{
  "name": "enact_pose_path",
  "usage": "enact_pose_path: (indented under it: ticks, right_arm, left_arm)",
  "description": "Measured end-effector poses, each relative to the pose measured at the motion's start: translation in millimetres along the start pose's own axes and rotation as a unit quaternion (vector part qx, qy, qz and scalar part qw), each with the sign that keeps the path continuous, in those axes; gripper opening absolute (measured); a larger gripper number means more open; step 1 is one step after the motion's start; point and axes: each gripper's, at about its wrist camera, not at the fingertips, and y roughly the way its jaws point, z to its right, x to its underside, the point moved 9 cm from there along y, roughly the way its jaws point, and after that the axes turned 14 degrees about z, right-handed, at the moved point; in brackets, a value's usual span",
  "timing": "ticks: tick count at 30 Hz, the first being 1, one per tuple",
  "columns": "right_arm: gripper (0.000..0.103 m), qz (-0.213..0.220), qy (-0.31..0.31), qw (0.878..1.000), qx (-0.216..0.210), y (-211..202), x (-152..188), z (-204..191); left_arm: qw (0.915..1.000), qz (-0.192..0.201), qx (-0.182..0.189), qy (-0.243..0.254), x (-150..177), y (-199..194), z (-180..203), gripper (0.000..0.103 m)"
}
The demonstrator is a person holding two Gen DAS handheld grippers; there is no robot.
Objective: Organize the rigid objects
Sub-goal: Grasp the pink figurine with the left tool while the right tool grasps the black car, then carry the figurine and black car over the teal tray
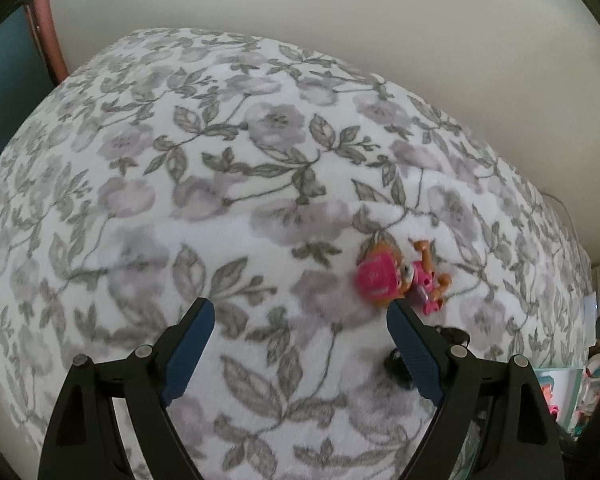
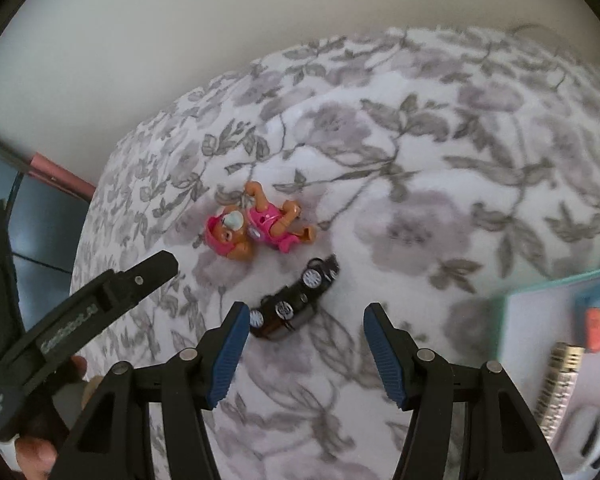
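As seen from the left wrist, the left gripper (image 1: 300, 316) hangs spread and empty over a floral blanket (image 1: 220, 160), a pink toy dog (image 1: 396, 278) just beyond. From the right wrist, the right gripper (image 2: 306, 320) hangs half-spread, empty, above a black toy car (image 2: 296, 300); it looks light, hard plastic, best pinched across its sides.

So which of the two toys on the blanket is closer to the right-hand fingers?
The black car. It lies just ahead of the right fingers, nearly between them, while the pink puppy lies further off.
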Motion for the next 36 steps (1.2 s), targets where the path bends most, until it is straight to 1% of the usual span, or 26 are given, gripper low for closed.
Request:
enact_pose_path:
  ticks: [2,5,7,8,9,12,13,14,16,18,19,20,21,23,26,29,30,33,36]
  right_arm:
    - [0.063,-0.004,0.008,1.0,-0.006,9.7,-0.2,-3.0]
    - [0.063,-0.009,0.007,1.0,0.001,21.6,2.1,-3.1]
    - [0.063,-0.01,0.015,1.0,-0.003,27.6,2.8,-2.0]
    - [0.06,-0.008,0.018,1.0,-0.006,29.4,2.8,-1.1]
    - [0.053,-0.005,0.018,1.0,-0.007,29.8,1.7,0.1]
    - [0.041,0.002,0.019,1.0,-0.007,28.5,-1.9,5.0]
    - [0.039,0.004,0.023,1.0,-0.008,27.5,-2.7,7.3]
    - [0.036,0.006,0.025,1.0,-0.009,26.9,-3.8,9.4]
    - [0.035,0.008,0.027,1.0,-0.008,26.9,-6.0,14.0]
    - [0.035,0.008,0.028,1.0,-0.008,26.7,-7.4,16.5]
    - [0.035,0.008,0.03,0.999,-0.008,26.4,-7.8,17.2]
    - [0.035,0.008,0.03,0.999,-0.008,25.9,-7.6,18.5]
    - [0.035,0.008,0.03,0.999,-0.009,25.6,-7.7,19.3]
    - [0.035,0.008,0.031,0.999,-0.01,25.0,-7.4,19.9]
    - [0.035,0.008,0.031,0.999,-0.01,23.7,-6.1,19.2]
    - [0.034,0.008,0.028,1.0,-0.008,19.3,-5.3,20.7]
    - [0.025,0.008,0.029,1.0,-0.009,17.3,-4.9,21.4]
    - [0.023,0.007,0.042,0.999,-0.021,10.8,-3.3,23.2]
    - [0.02,0.009,0.039,0.999,-0.023,-1.0,0.1,23.4]
  left_arm:
    - [1.0,-0.002,0.008,-0.004,-2.2,6.6,2.9,0.089]
    - [0.9997,-0.004,0.022,-0.008,-4.8,15.2,10.6,0.089]
    - [0.9994,-0.007,0.031,-0.008,-5.6,20.4,17.1,0.089]
    - [0.9994,-0.006,0.035,-0.006,-6.2,22.8,20.5,0.088]
    - [0.9993,-0.005,0.036,-0.002,-6.8,25.1,23.2,0.089]
    - [0.9992,-0.008,0.039,0.003,-5.5,33.7,30.2,0.088]
    - [0.9991,-0.012,0.041,0.0,-4.0,37.1,31.4,0.088]
    - [0.999,-0.013,0.042,-0.004,-3.2,38.9,32.1,0.087]
    - [0.9986,-0.016,0.049,-0.009,-1.6,42.6,35.1,0.079]
    - [0.9981,-0.019,0.057,-0.012,-0.5,45.2,39.5,0.07]
    - [0.9978,-0.02,0.063,-0.012,-0.1,46.0,42.5,0.067]
    - [0.9975,-0.018,0.067,-0.013,-0.7,45.8,44.4,0.061]
    - [0.9971,-0.016,0.072,-0.015,-1.7,45.1,46.3,0.053]
    - [0.9957,-0.017,0.089,-0.018,-2.2,43.6,52.2,0.043]
    - [0.9963,-0.011,0.084,-0.009,-2.0,42.8,54.8,0.043]
    - [0.9962,-0.013,0.085,-0.014,-0.5,40.3,53.2,0.043]
    - [0.9961,-0.014,0.085,-0.016,-0.2,38.6,52.2,0.043]
    - [0.9963,-0.012,0.083,-0.019,1.7,30.0,48.7,0.042]
    - [0.9964,-0.014,0.082,-0.018,7.2,20.4,49.3,0.042]
